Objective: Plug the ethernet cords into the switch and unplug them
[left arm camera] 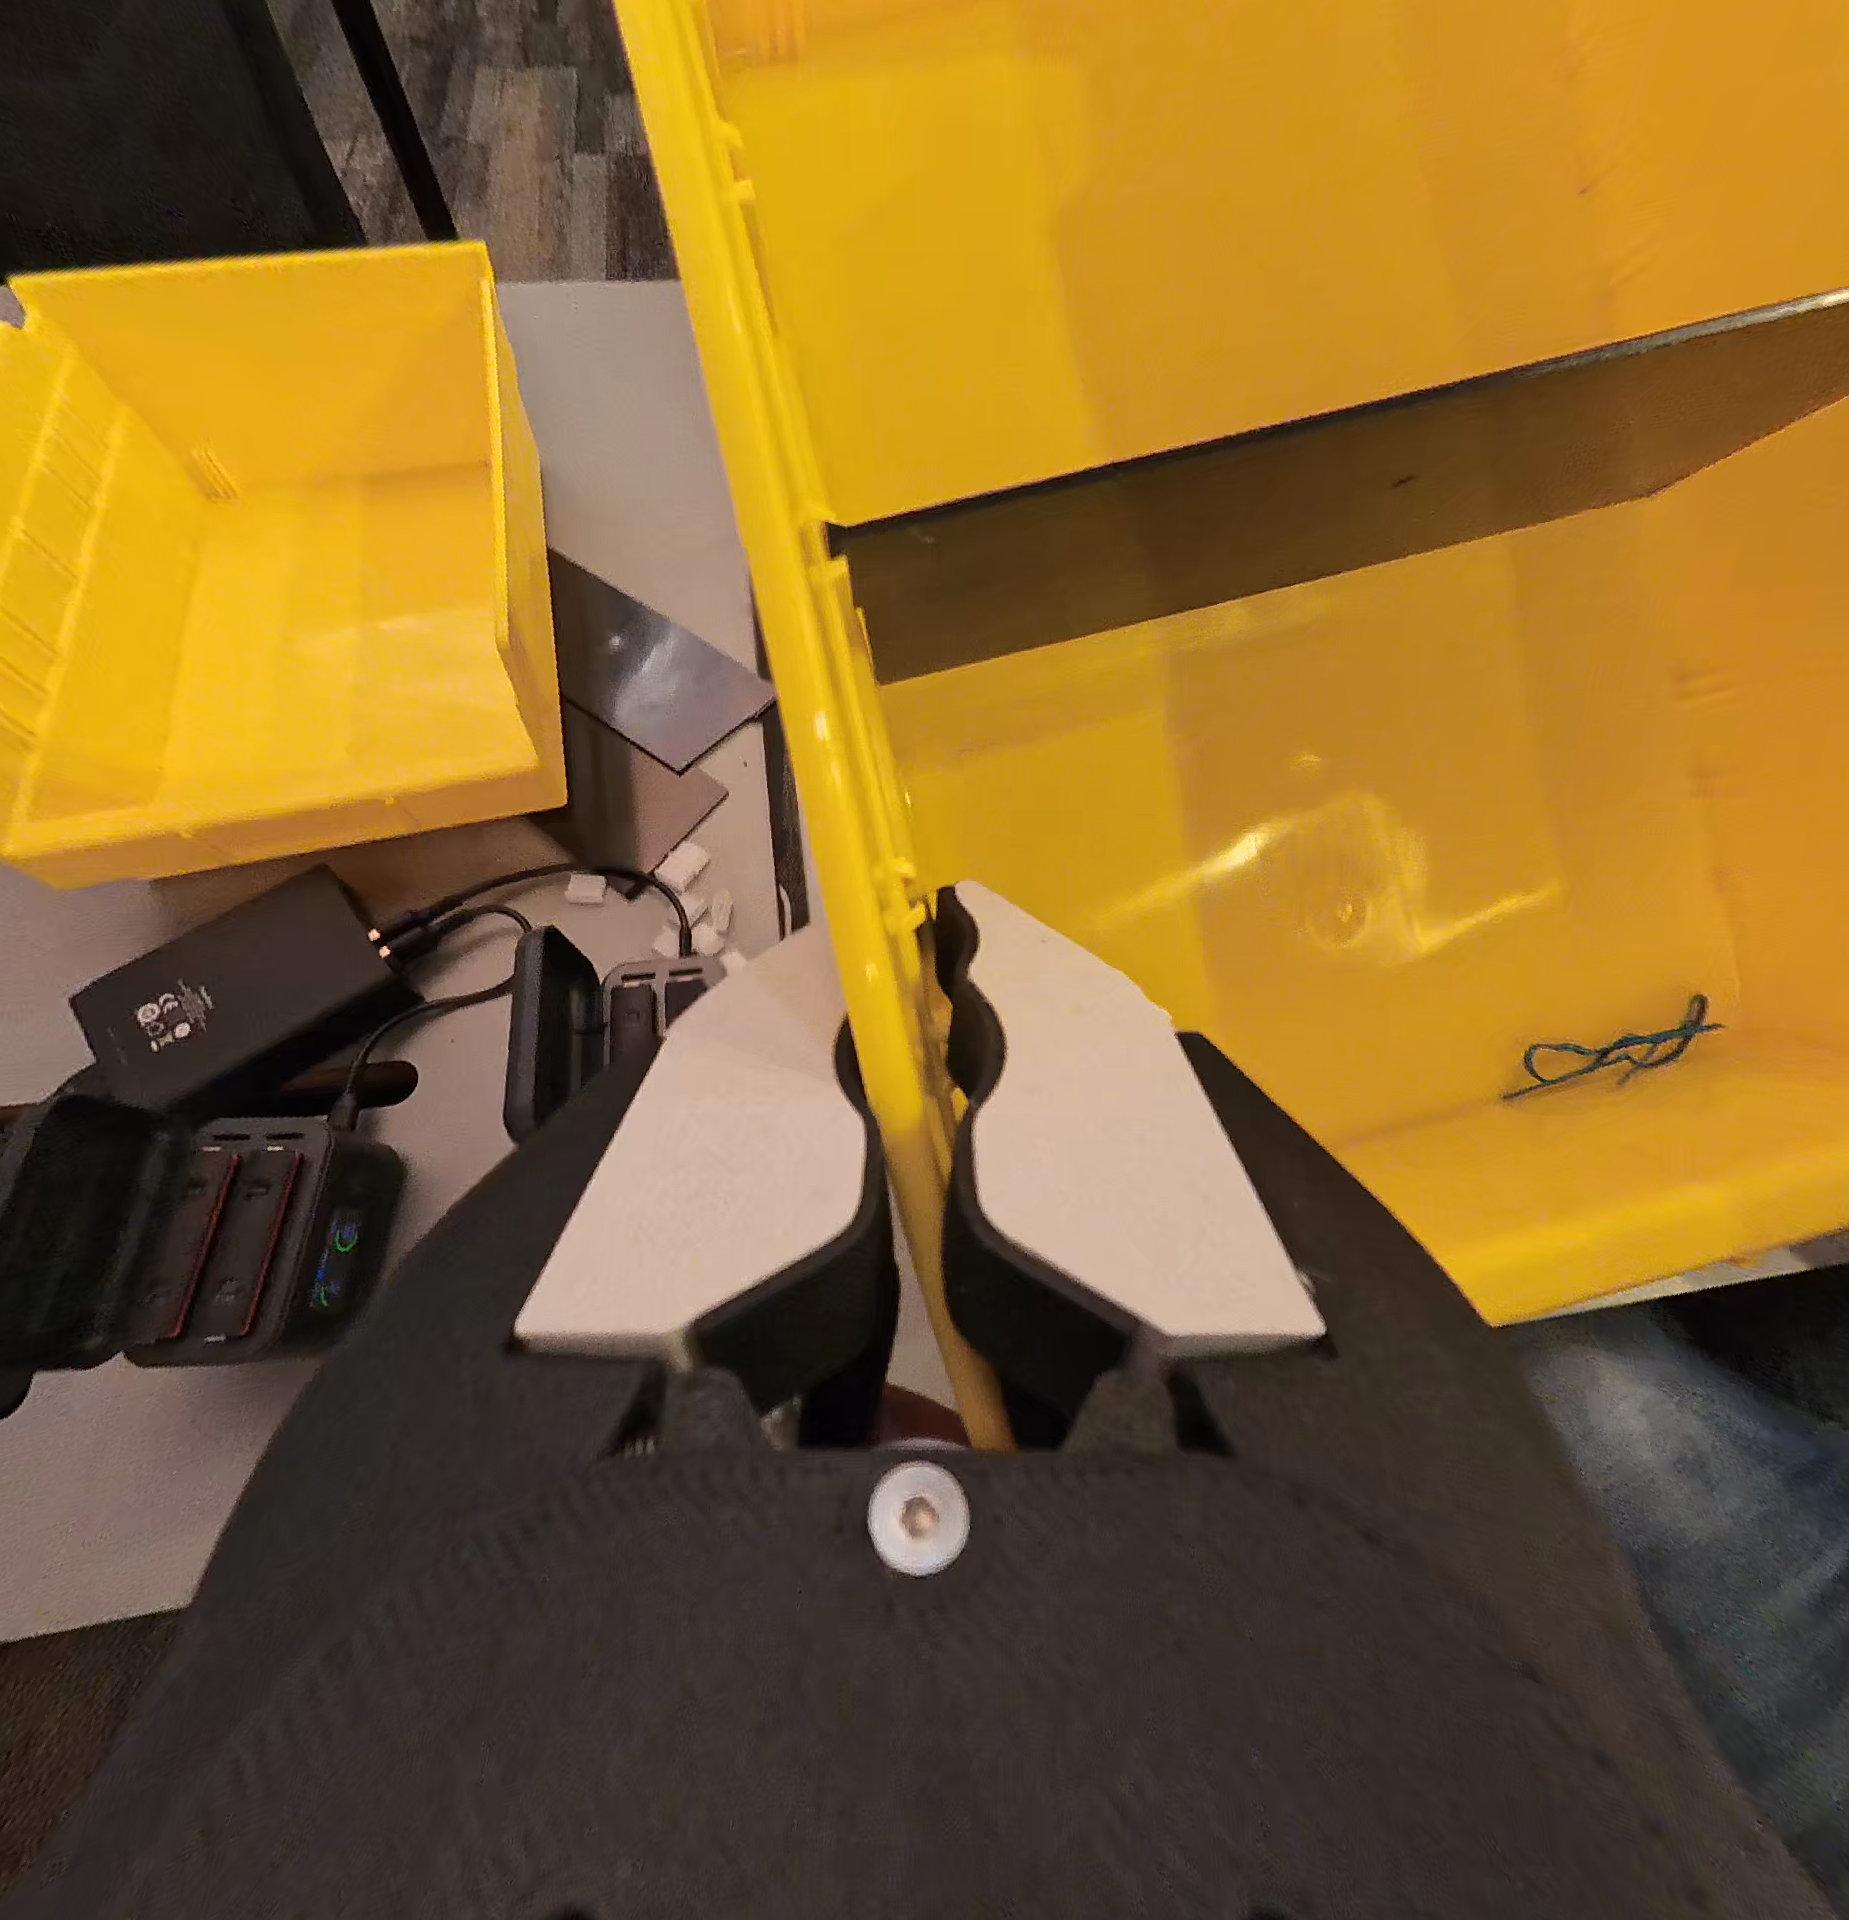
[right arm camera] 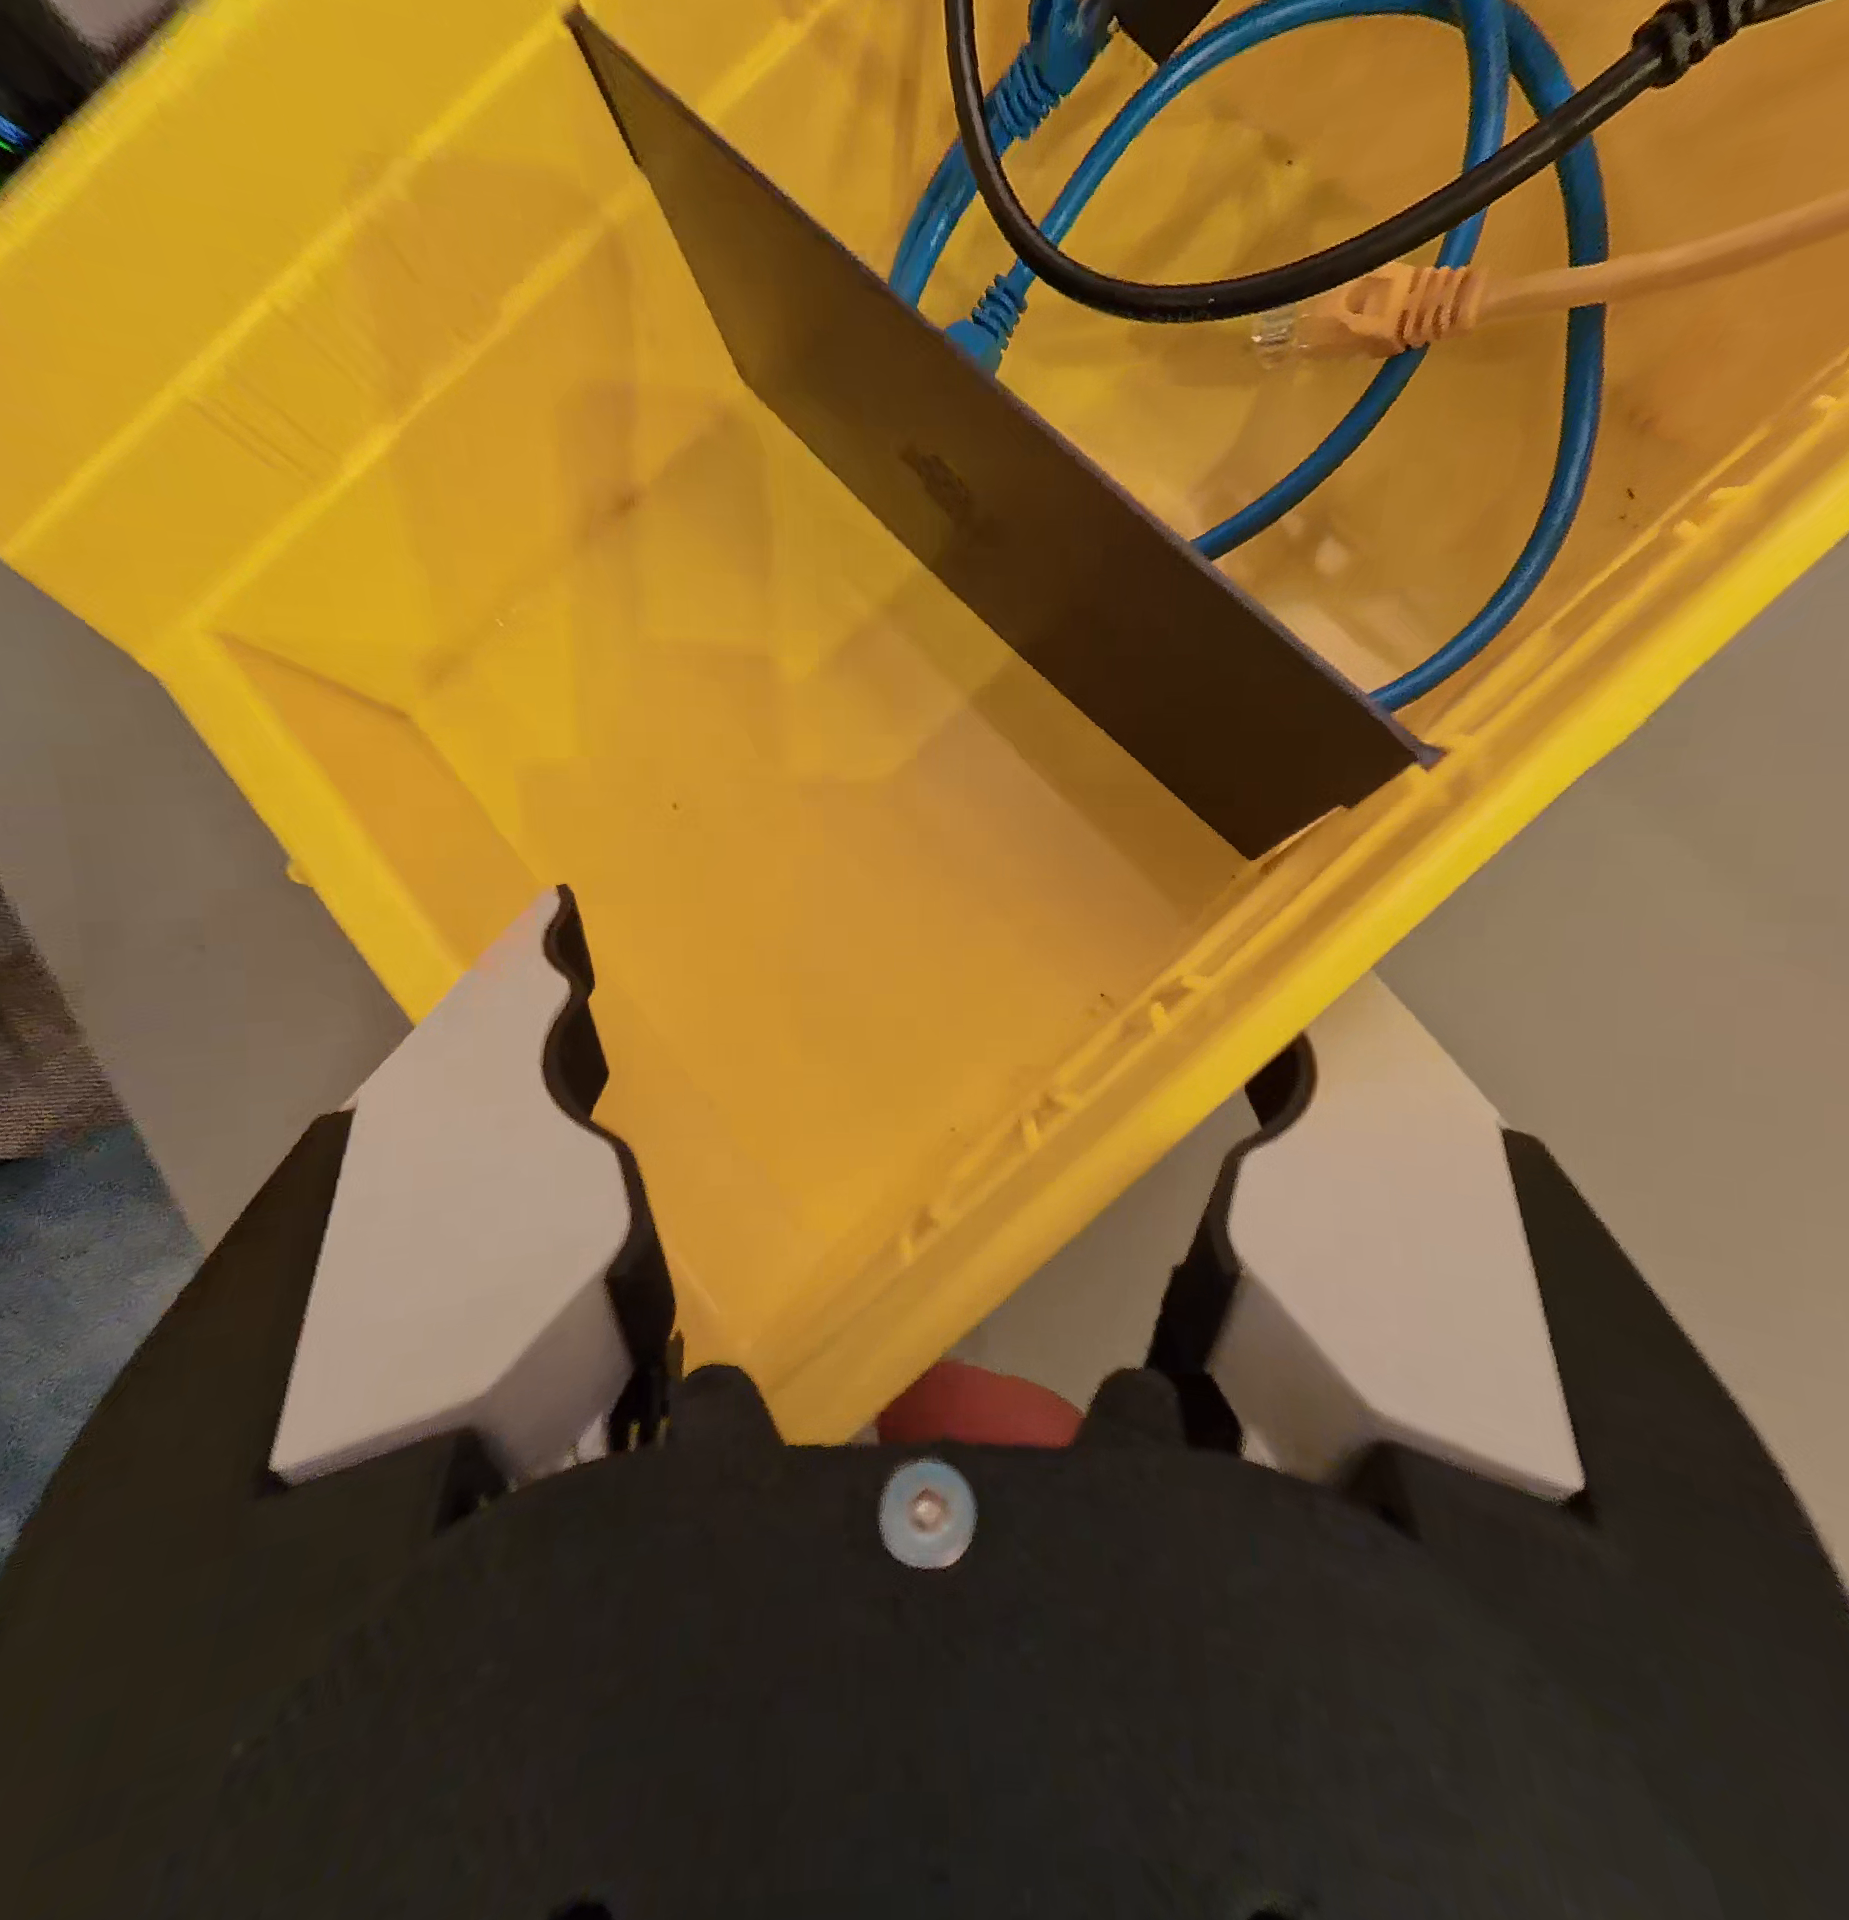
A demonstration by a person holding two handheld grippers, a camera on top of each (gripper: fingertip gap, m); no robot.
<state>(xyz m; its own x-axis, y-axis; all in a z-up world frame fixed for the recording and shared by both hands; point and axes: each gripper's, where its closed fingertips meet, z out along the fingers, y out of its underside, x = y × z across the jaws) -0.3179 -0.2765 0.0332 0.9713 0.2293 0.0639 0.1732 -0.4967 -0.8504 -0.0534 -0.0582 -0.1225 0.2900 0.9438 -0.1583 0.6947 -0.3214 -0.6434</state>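
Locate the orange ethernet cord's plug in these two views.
In the right wrist view, the orange ethernet cord's plug lies upper right inside the yellow bin, beyond the black divider, beside the blue cable.

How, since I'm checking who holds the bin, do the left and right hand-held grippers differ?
The left hand-held gripper is shut on the yellow bin, while the right hand-held gripper is open. The left's fingers pinch the thin wall edge-on. The right's stand wide apart with a bin corner between them, gripping nothing. Both have white fingers with wavy black pads.
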